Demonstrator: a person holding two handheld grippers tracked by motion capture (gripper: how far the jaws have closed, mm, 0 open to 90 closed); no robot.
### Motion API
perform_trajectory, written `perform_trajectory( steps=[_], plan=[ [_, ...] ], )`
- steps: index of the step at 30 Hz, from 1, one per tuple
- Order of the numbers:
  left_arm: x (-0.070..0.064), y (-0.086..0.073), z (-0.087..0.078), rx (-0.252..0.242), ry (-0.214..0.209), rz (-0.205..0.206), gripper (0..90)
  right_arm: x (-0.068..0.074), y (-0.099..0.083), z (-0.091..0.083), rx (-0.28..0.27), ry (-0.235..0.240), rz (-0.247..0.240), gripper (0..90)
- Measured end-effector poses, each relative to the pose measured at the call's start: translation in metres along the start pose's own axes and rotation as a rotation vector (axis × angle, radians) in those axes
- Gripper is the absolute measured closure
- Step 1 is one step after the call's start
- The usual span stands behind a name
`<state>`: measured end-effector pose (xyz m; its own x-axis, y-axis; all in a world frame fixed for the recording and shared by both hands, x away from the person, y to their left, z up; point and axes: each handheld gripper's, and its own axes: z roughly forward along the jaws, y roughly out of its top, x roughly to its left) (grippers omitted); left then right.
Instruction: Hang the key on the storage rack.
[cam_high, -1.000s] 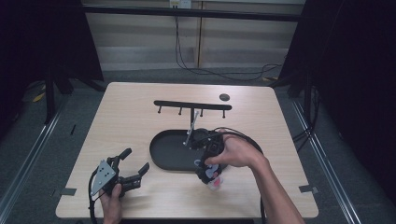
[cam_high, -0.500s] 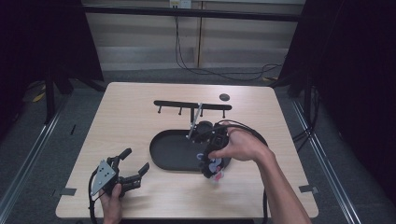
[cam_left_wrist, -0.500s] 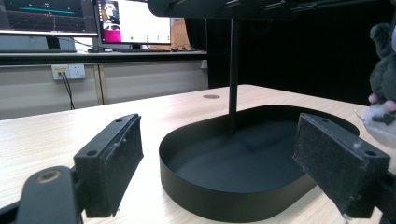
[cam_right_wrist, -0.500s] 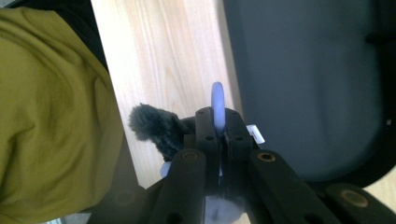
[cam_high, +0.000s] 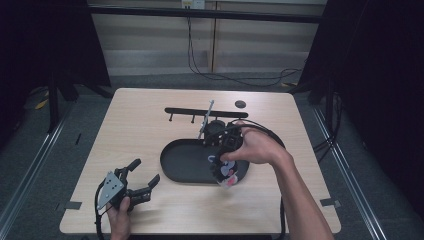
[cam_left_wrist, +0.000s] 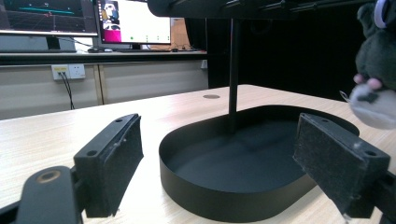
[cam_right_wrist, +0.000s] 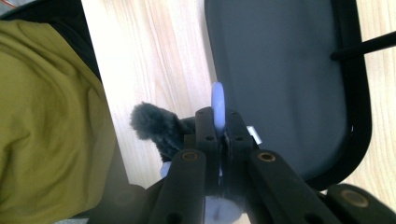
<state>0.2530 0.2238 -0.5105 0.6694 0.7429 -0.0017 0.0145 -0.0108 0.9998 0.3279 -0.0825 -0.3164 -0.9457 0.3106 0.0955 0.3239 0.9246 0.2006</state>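
The right tool (cam_high: 223, 167) has its two black jaws pressed together on a pale lilac ring (cam_right_wrist: 217, 106), which sticks up between the pads in the right gripper view. From that ring hangs a small dark grey plush toy with a white and pink face (cam_high: 226, 175); its fuzzy grey fur shows just left of the jaws in that view. In the high view the toy dangles over the near right rim of the black oval metal tray (cam_high: 180, 165), at the edge nearest the person. A thin black post rises from the tray to a black horizontal bar with short hooks (cam_high: 190, 110) on the far side of it.

The left tool (cam_high: 140, 177) is spread wide and holds nothing. It rests low at the near left of the light wooden worktop (cam_high: 135, 130), well apart from the tray, its padded jaws pointing towards the tray's wall. In the left gripper view the toy (cam_left_wrist: 376, 70) hangs at the upper right, above the tray's far rim.
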Motion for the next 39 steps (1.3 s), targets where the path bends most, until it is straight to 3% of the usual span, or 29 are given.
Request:
perform_trajectory(
  steps=[11,21,32,33,39],
  plan=[
    [0.000,0.000,0.000,0.001,0.000,-0.003,15.3,-0.011,0.007,-0.012,0.012,-0.012,0.010,87.5],
    [0.000,0.000,0.000,0.001,-0.002,-0.004,15.3,-0.027,0.023,-0.014,0.092,-0.046,0.013,87.5],
    [0.000,0.000,0.000,0.005,-0.002,-0.003,15.3,-0.041,0.026,-0.019,0.082,-0.076,0.040,87.5],
    [0.000,0.000,0.000,0.005,-0.002,-0.003,15.3,-0.044,0.026,-0.018,0.078,-0.097,0.041,87.5],
    [-0.001,0.000,0.000,0.001,0.000,-0.009,15.3,-0.055,0.028,-0.020,0.078,-0.099,0.054,87.5]
  ],
)
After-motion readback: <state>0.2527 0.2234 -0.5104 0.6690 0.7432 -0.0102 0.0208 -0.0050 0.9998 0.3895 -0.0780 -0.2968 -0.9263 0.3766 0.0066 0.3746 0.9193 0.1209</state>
